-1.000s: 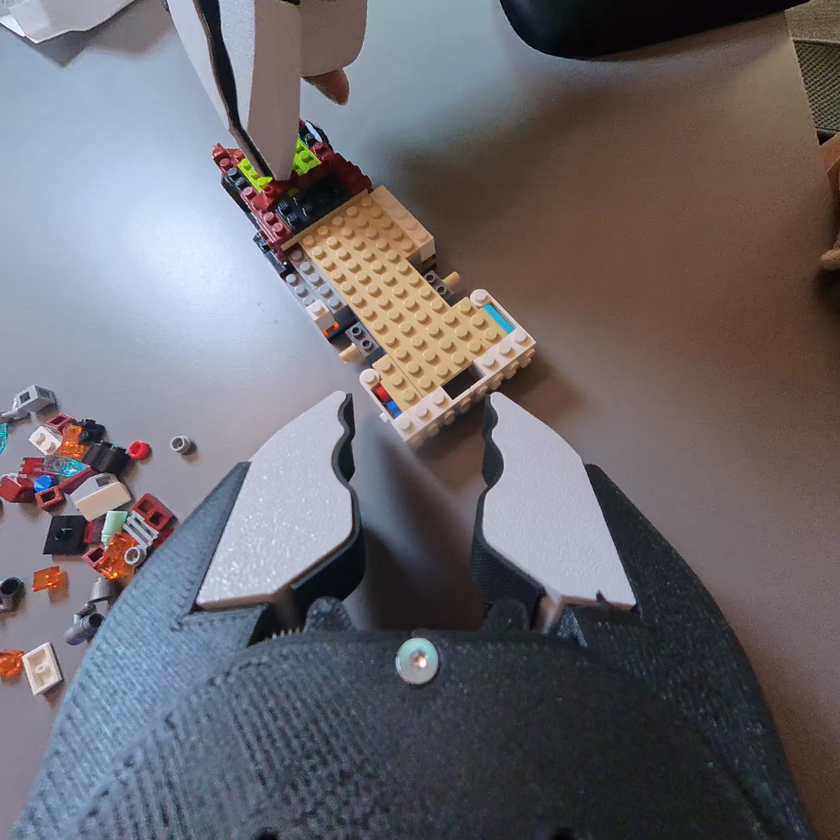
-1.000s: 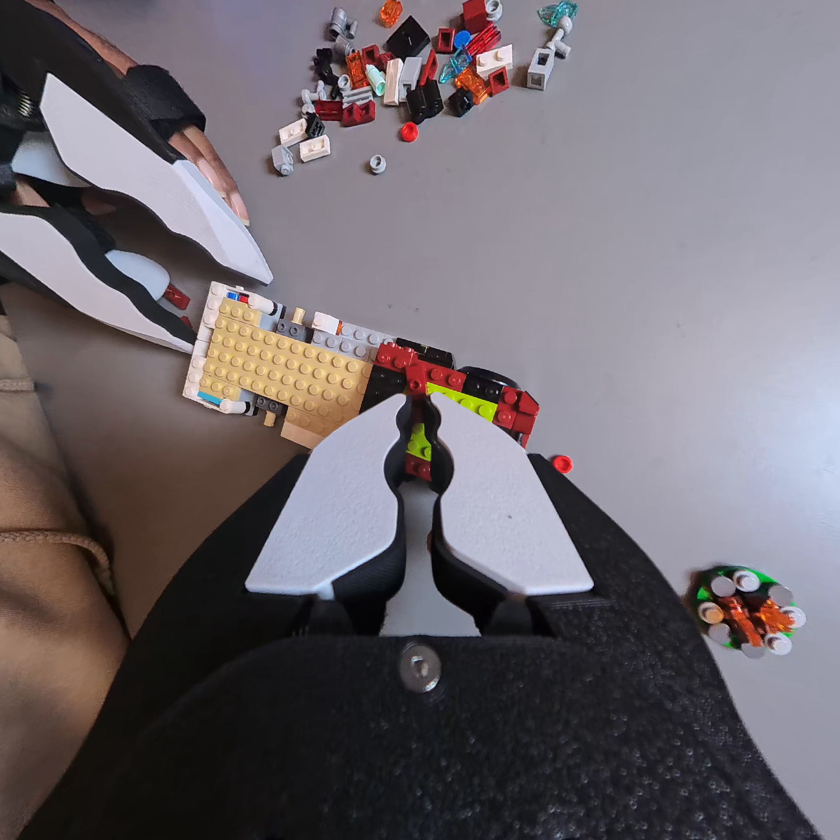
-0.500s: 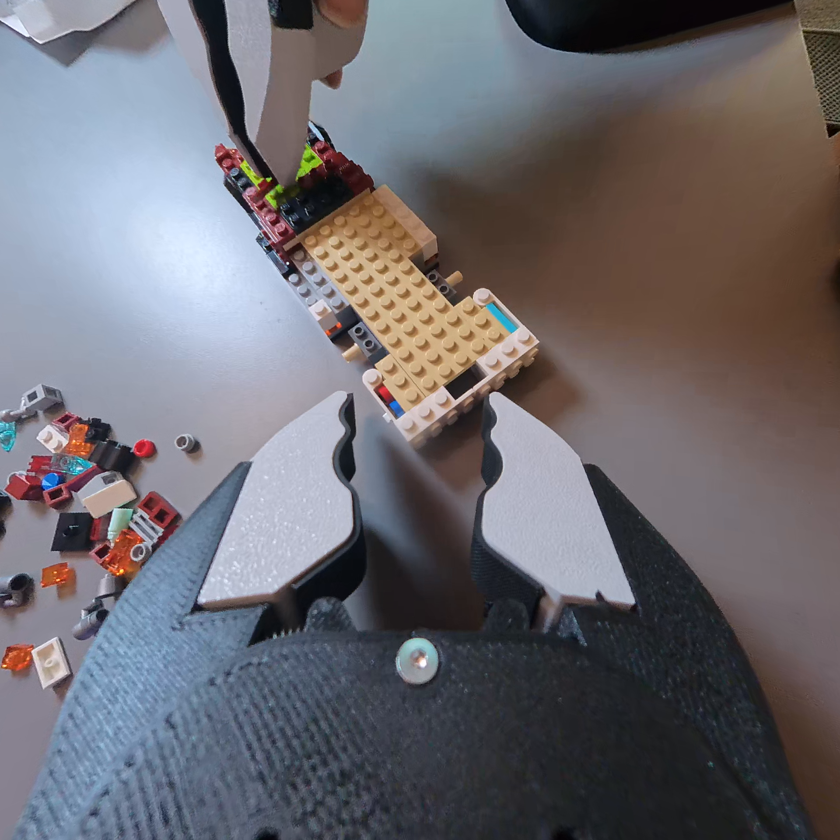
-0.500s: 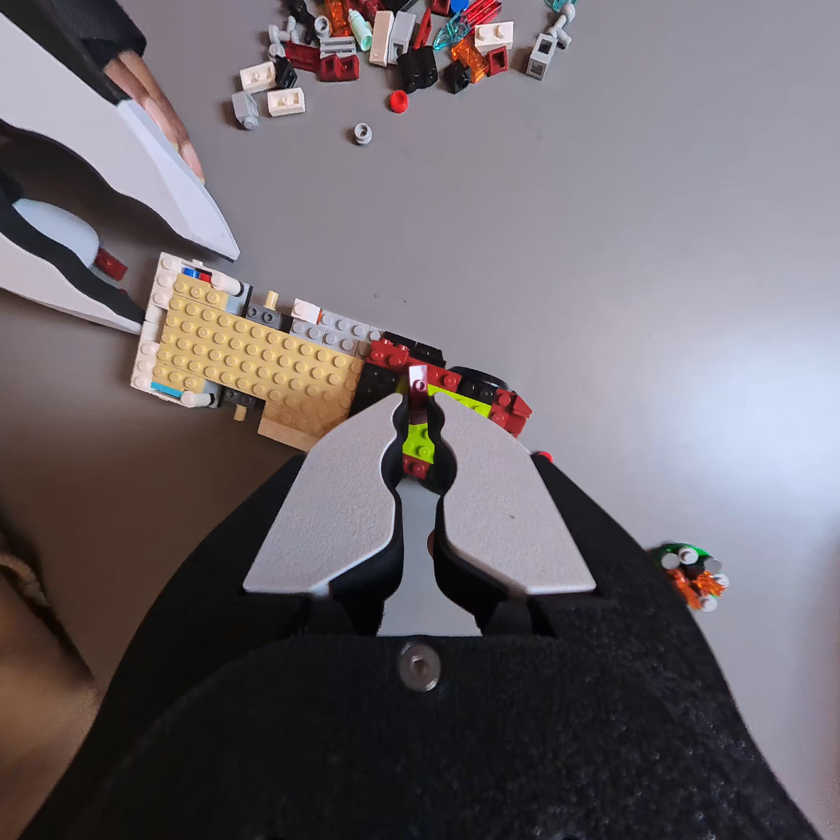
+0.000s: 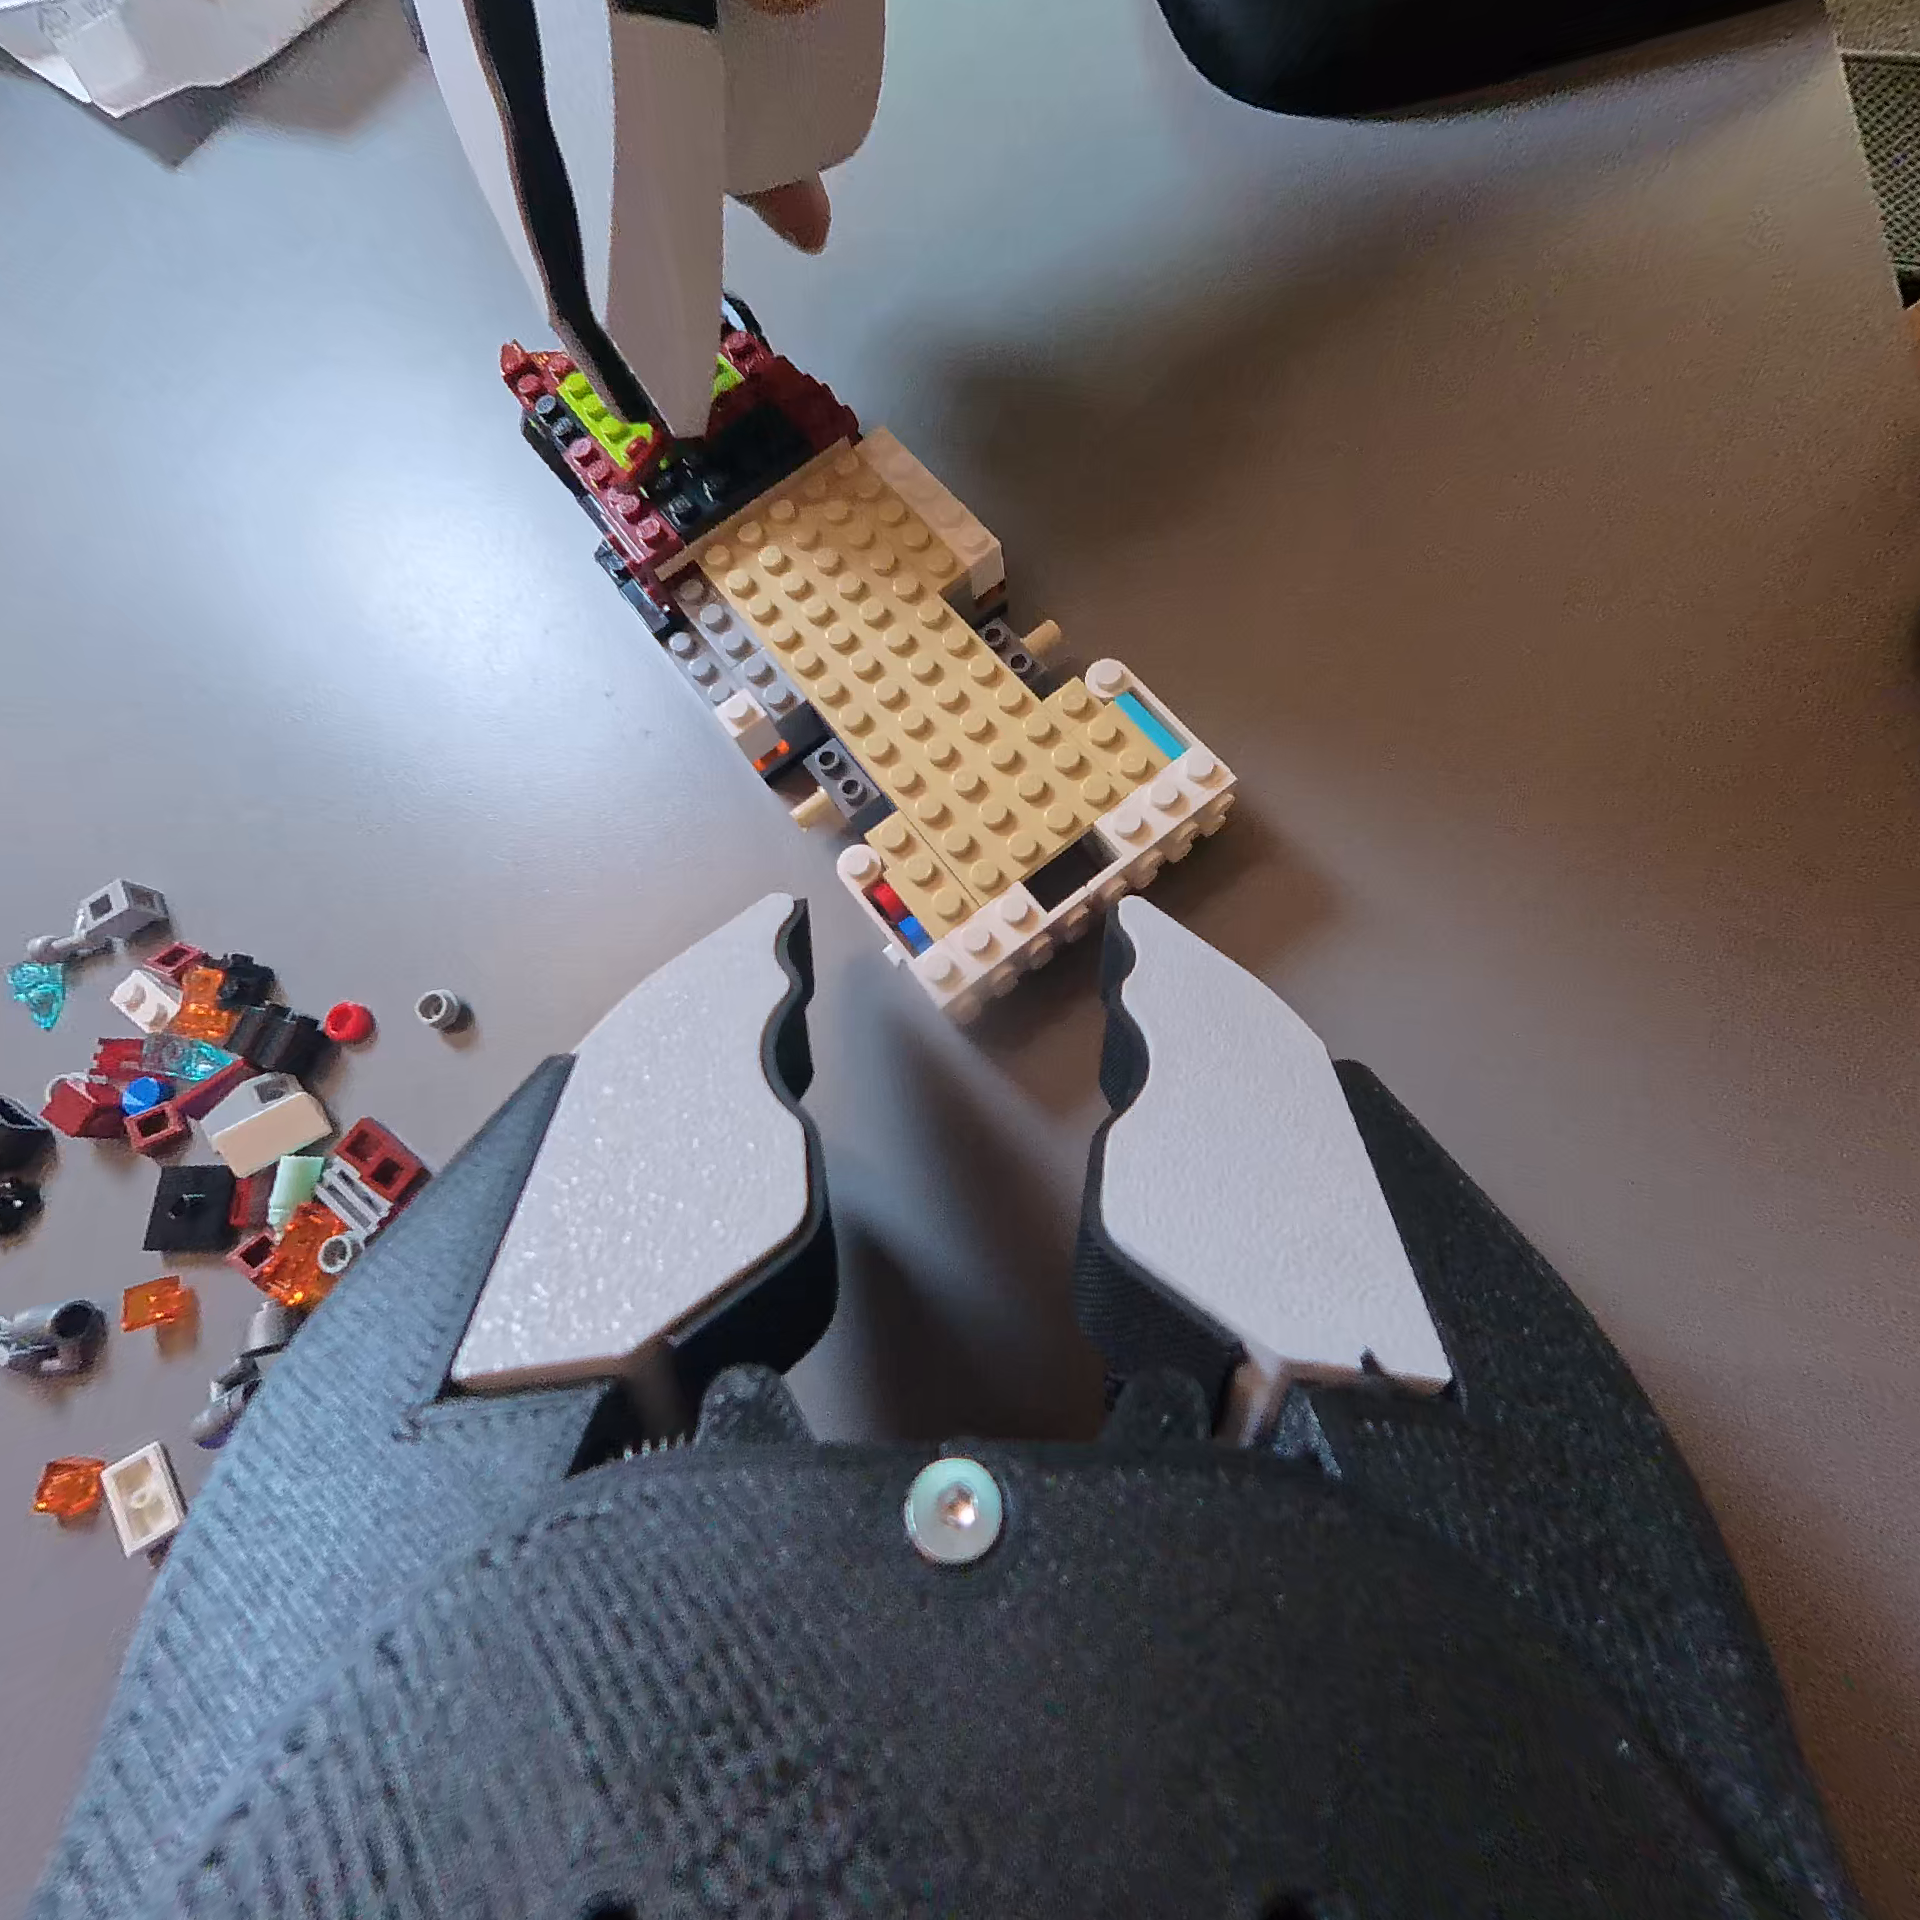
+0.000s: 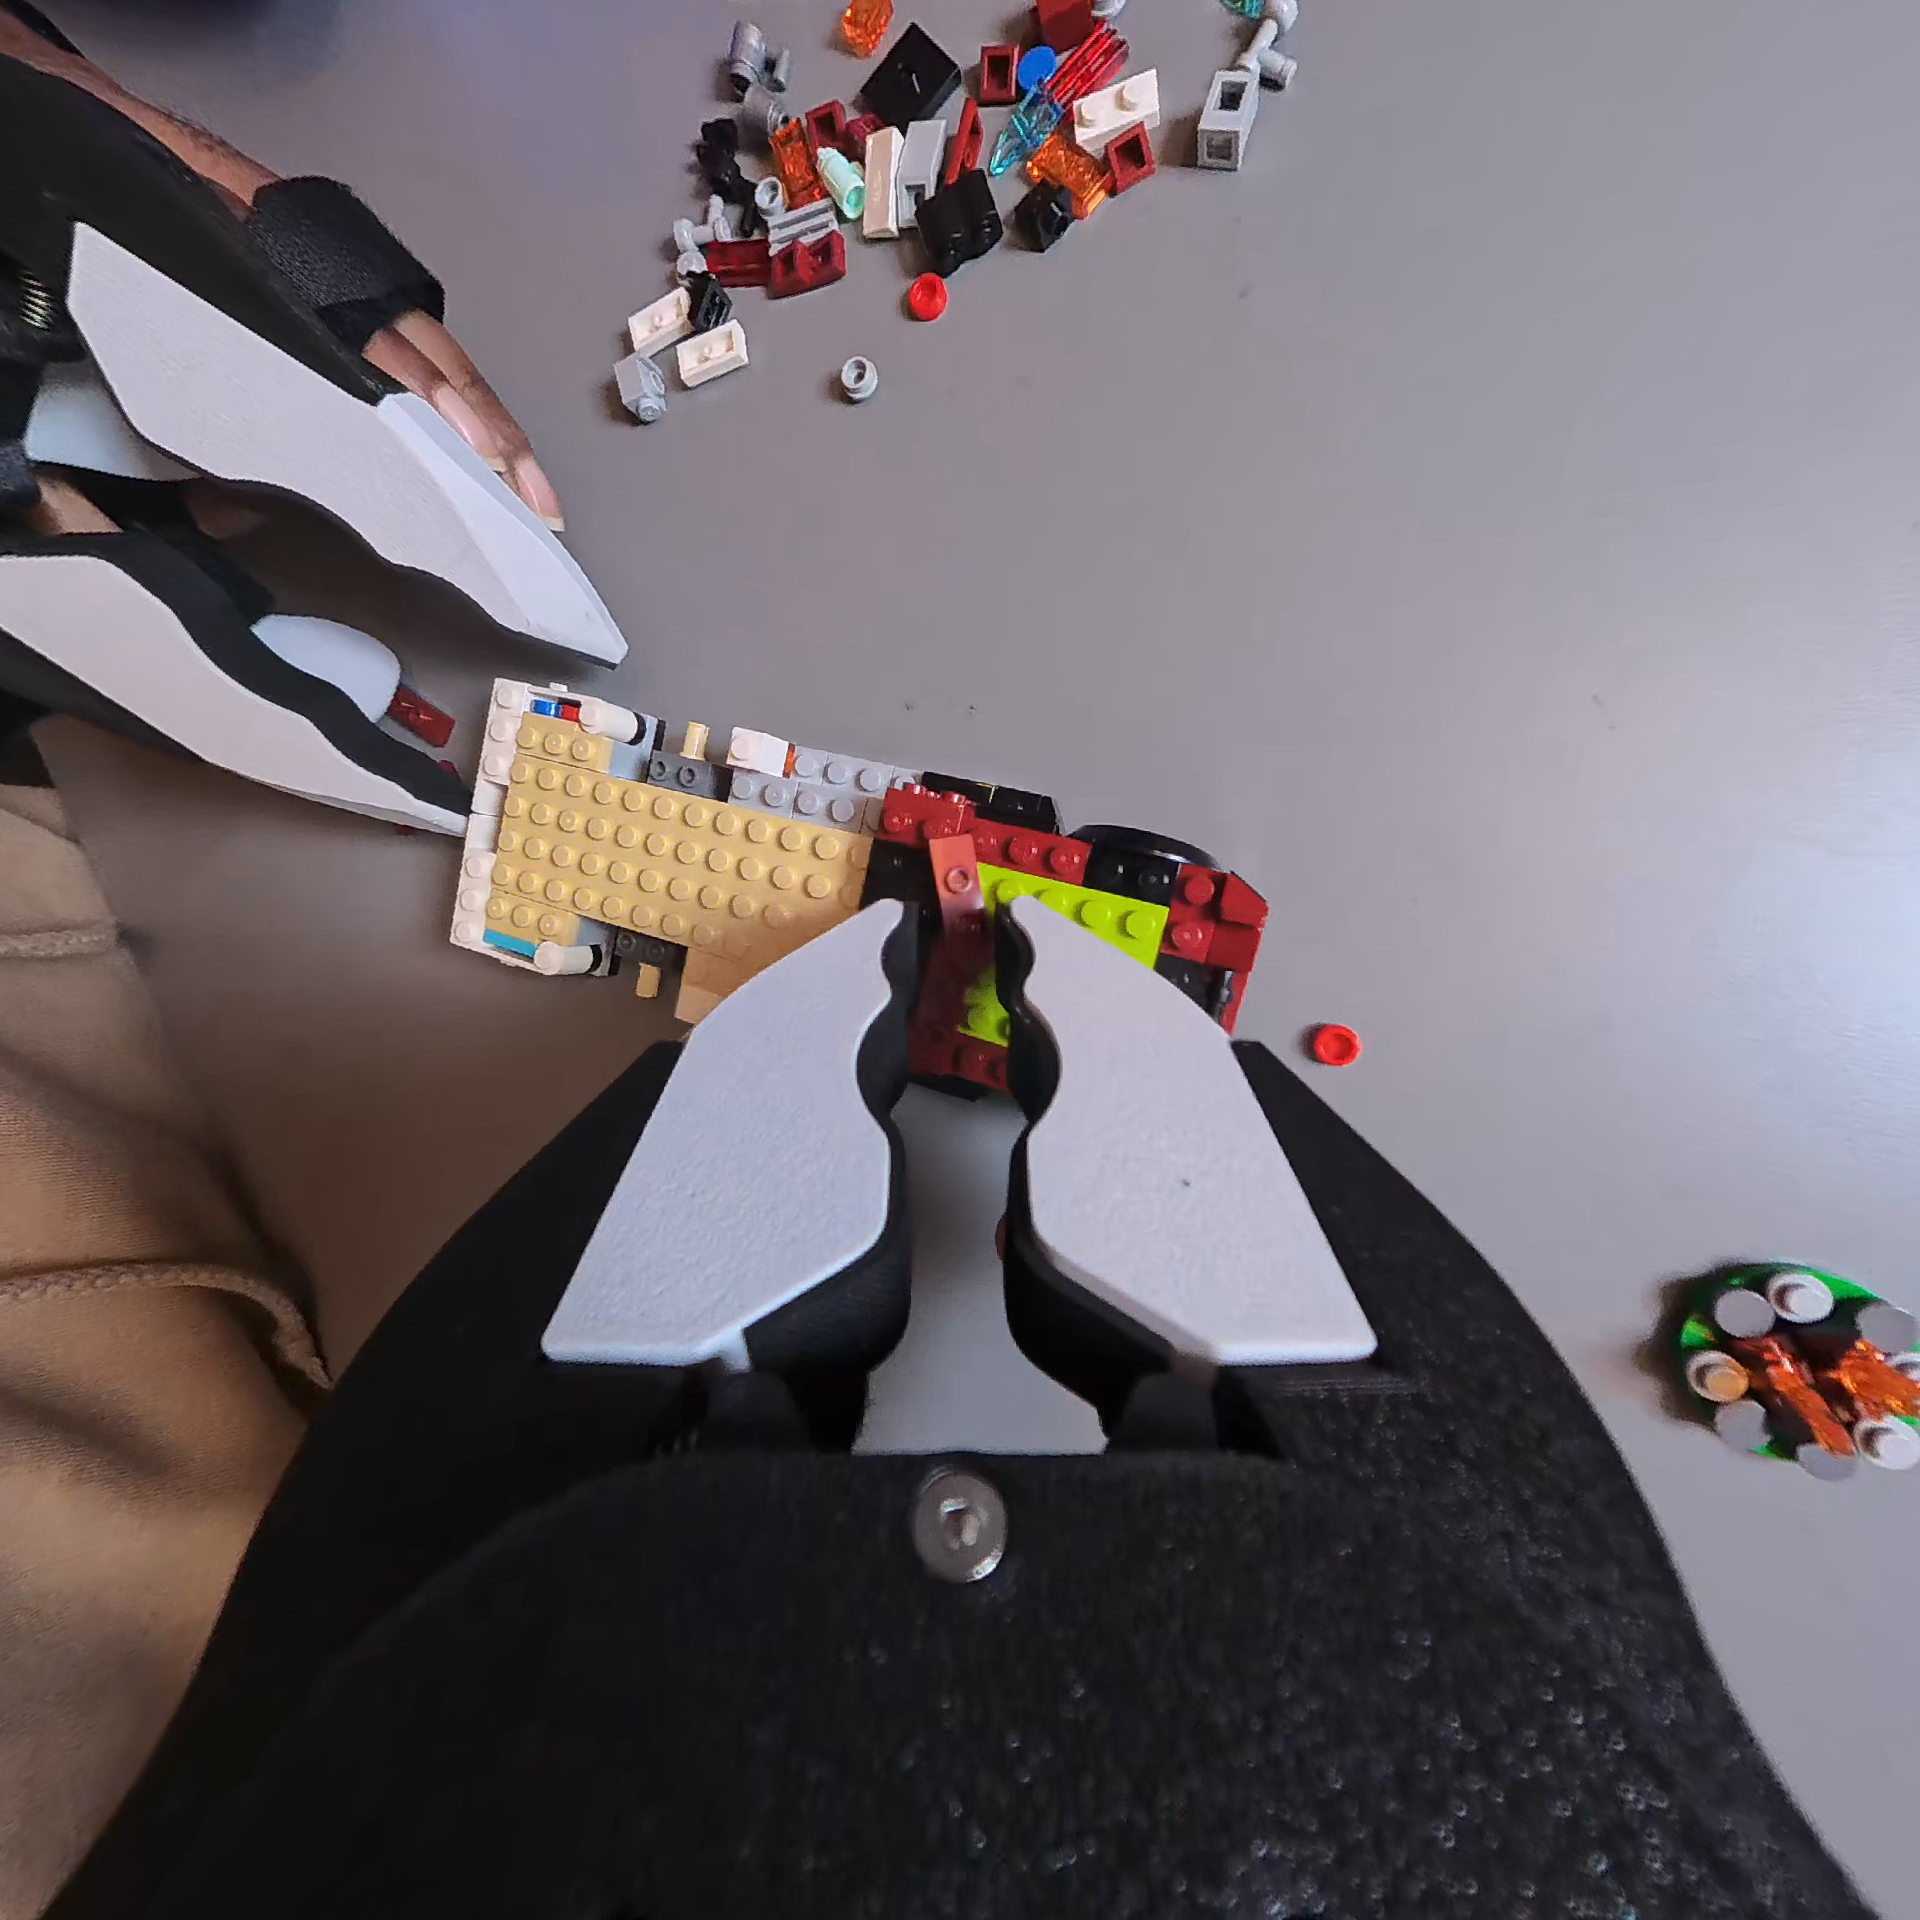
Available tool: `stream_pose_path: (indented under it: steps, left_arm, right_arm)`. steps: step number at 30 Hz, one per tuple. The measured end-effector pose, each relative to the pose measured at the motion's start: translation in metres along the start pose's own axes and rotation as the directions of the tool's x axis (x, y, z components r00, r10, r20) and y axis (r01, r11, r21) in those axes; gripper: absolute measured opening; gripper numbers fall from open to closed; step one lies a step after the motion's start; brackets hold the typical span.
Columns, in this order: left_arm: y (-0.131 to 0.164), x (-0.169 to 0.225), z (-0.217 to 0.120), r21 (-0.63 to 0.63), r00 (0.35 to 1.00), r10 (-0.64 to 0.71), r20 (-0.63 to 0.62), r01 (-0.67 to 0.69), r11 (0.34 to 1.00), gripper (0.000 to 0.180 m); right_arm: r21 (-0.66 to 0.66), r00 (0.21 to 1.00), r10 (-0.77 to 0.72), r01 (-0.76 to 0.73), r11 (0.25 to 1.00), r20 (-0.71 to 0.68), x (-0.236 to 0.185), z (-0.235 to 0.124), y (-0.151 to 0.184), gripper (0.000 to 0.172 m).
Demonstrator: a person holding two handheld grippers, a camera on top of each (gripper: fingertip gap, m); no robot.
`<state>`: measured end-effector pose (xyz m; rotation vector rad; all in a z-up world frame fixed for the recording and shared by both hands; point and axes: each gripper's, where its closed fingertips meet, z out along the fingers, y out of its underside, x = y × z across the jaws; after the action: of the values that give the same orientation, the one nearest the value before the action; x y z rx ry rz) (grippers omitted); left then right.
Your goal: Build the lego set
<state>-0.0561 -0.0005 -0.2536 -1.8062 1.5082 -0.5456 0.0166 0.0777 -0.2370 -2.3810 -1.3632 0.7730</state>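
The right claw (image 6: 954,914) stands narrowly parted over the dark red and green end of the brick model (image 6: 727,862), a thin dark red strip (image 6: 958,894) between its tips; whether they pinch it I cannot tell. The left claw (image 5: 956,935) is spread wide, bare, at the model's white end, mid-bench. Loose bricks (image 6: 914,156) lie toward the bench's far edge, a green round piece (image 6: 1803,1366) at the right edge.

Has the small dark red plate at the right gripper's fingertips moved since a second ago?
Yes. The small dark red plate now sticks up between the slightly parted fingertips, above the lime green plate.
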Motion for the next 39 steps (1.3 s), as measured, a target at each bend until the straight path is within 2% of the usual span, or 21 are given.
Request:
stream_pose_path:
  steps: [4,10,15,21,30,34,39]
  left_arm:
    - [0.000,0.000,0.000,0.000,1.000,-0.003,-0.003,0.003,1.000,0.053]
    - [0.001,0.000,0.001,-0.002,1.000,-0.008,-0.006,0.008,1.000,0.053]
    - [0.003,-0.001,0.001,-0.007,1.000,-0.009,-0.004,0.009,1.000,0.053]
    - [0.002,0.000,0.001,-0.004,1.000,-0.008,-0.003,0.008,1.000,0.052]
    - [-0.001,0.004,0.002,0.003,1.000,0.002,-0.013,-0.002,1.000,0.050]
    - [-0.003,0.007,0.001,0.007,1.000,0.013,-0.016,-0.013,1.000,0.050]
    - [-0.004,0.006,-0.002,0.015,1.000,0.017,-0.010,-0.017,1.000,0.050]
  right_arm:
    - [0.006,1.000,0.009,-0.010,1.000,0.011,0.002,-0.001,0.001,0.013]
    - [-0.013,0.998,-0.055,0.055,0.998,-0.001,0.002,0.000,0.003,0.010]
    - [-0.018,1.000,-0.020,0.020,1.000,-0.013,0.001,0.000,0.003,0.008]
    - [0.031,0.998,0.022,-0.020,0.999,-0.060,0.007,0.000,-0.003,0.008]
    - [0.006,0.991,-0.005,0.006,1.000,-0.133,0.004,0.003,-0.001,0.009]
    - [0.020,0.996,0.033,-0.032,0.999,-0.089,-0.001,0.002,-0.002,0.015]
    - [0.031,0.998,0.052,-0.051,0.998,-0.027,-0.006,0.000,-0.003,0.013]
